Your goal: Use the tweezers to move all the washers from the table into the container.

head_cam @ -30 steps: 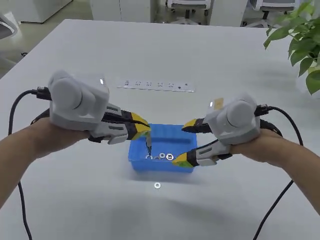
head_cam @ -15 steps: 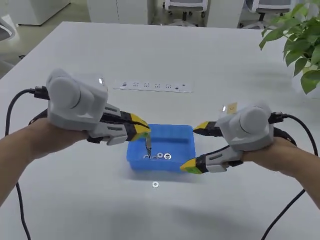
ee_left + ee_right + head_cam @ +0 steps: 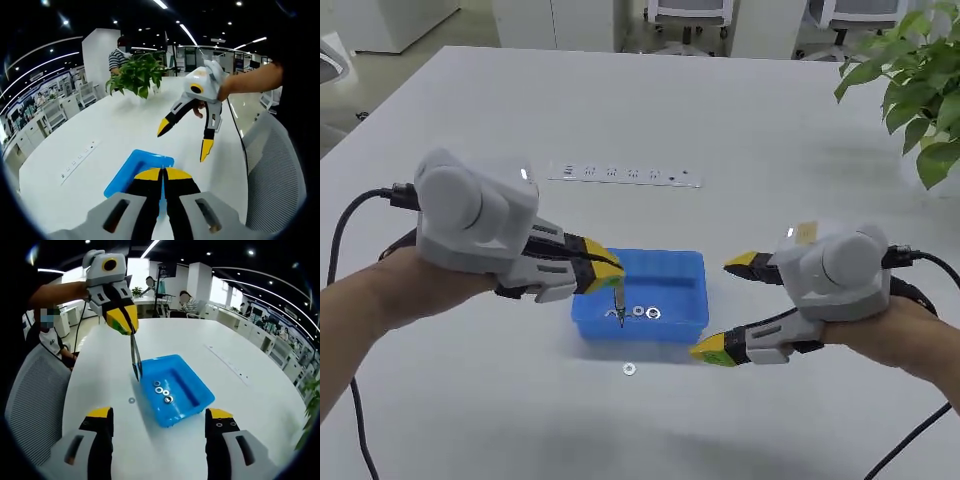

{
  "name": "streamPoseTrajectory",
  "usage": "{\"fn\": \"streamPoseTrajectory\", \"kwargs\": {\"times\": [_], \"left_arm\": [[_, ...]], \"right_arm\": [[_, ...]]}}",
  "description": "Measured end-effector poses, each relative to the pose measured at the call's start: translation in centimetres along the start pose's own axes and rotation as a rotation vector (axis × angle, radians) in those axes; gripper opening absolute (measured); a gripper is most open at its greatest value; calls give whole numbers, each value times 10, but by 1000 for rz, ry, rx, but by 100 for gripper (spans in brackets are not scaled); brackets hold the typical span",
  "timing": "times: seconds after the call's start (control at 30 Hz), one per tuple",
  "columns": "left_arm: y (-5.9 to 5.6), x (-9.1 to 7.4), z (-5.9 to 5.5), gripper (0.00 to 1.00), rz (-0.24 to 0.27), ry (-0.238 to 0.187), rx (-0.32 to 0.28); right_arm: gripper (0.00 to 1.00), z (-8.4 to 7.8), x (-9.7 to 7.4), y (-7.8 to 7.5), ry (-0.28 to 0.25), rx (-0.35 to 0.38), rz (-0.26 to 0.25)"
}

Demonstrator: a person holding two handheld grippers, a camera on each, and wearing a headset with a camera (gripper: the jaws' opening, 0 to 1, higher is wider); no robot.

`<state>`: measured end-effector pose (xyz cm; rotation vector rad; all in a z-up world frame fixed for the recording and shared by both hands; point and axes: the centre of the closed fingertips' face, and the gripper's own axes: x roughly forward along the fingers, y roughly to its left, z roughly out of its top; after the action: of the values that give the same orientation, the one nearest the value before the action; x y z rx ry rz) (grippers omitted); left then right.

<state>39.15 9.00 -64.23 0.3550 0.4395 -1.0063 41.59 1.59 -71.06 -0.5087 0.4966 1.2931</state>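
Washers (image 3: 161, 391): several inside blue container (image 3: 670, 272), one more washer (image 3: 628, 369) on table (image 3: 740, 150) just beside its near wall. Tweezers (image 3: 134, 355) pinched in left gripper (image 3: 610, 268), tips down over container. Right gripper (image 3: 720, 307) spread wide, empty, beside container.

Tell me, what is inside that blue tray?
Several small washers lie on the tray's floor; the tweezers' tips reach in beside them. Whatever lies right under the tips is hidden.
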Motion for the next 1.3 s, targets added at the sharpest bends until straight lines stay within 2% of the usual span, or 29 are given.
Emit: {"fn": "streamPoseTrajectory", "kwargs": {"times": [0.43,0.97,1.3], "left_arm": [[-14,8,-6,5,-33,10,5],[-26,20,-17,5,-61,30,0],[-32,25,-26,5,-79,49,1]], "right_arm": [[85,-8,-9,5,-17,30,-12],[100,-9,-6,15,-38,53,6],[100,-15,-3,22,-18,65,22]]}}
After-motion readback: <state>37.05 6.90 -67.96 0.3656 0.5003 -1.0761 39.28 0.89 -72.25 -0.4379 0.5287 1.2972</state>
